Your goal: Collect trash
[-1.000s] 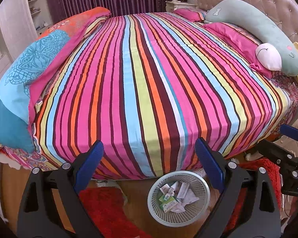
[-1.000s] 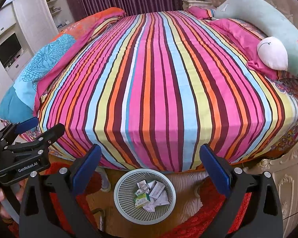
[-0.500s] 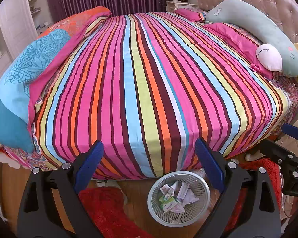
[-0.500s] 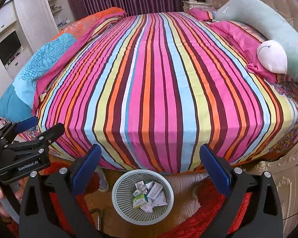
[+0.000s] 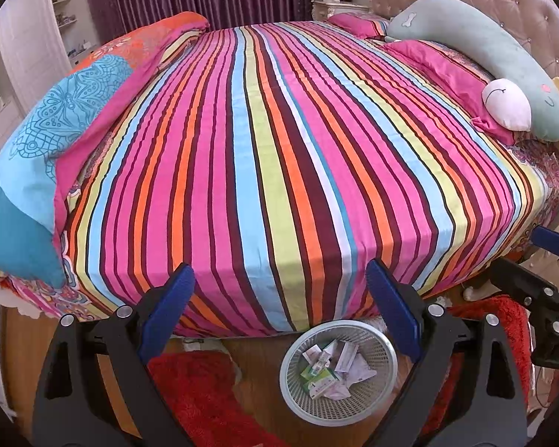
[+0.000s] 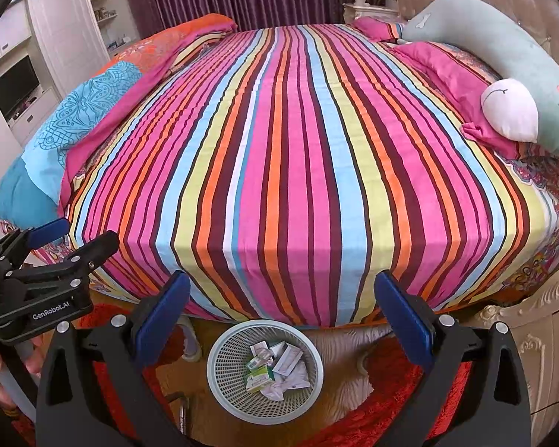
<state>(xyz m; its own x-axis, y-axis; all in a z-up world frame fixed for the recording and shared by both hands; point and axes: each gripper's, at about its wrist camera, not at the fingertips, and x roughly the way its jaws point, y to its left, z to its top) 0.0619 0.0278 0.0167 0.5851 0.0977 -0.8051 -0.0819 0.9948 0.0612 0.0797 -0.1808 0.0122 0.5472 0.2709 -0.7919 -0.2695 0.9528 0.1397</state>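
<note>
Trash (image 5: pixel 326 370), a heap of small cartons and paper wrappers, lies inside the white mesh basket (image 5: pixel 385 370) at the lower centre of both frames, on the floor just beside the foot of the striped bed (image 5: pixel 279 149). Over the last second we note almost no change: both views have crept slightly, and the basket contents are undisturbed. We see no loose trash on the bedspread, so we judge collection complete or nearly so. We hold the left gripper (image 5: pixel 279 309) and right gripper (image 6: pixel 281 314) with fingers spread wide, gripping nothing and touching nothing, above the basket.
</note>
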